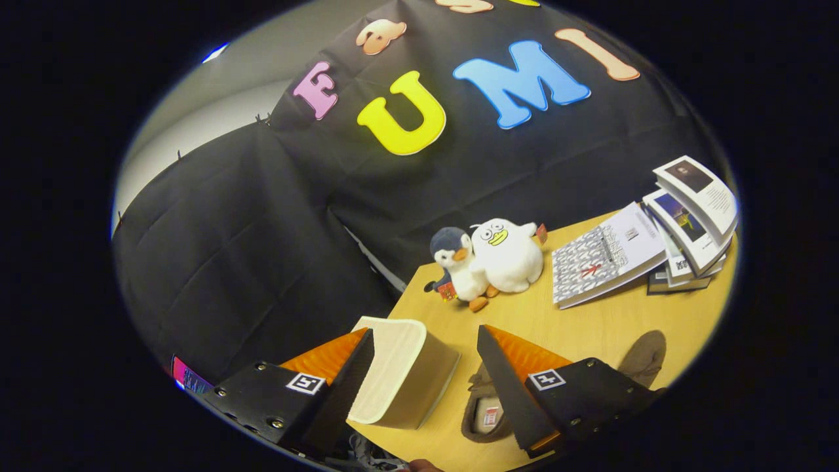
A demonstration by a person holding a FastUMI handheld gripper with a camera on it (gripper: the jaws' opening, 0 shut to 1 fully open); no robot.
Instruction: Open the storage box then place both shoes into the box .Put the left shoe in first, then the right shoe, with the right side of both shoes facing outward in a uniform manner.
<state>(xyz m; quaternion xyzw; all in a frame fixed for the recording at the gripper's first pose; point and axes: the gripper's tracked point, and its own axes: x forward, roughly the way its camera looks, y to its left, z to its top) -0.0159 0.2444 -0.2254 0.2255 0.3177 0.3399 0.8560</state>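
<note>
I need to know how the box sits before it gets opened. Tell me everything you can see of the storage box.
The storage box is cream-coloured with rounded corners, plastic by its look, and appears closed. It sits tilted near the wooden table's edge, between the open fingers of the hand-held gripper, nearer the left finger; contact is unclear. A brown shoe lies beside it.

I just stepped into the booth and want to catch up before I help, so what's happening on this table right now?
A hand-held gripper hangs open over the wooden table, holding nothing. Between its fingers sits a cream box-like object, probably the storage box. Two brown shoes lie on the table, one beside the right finger and another beyond it, so neither is packed yet. Further off sit two plush toys and some books.
</note>
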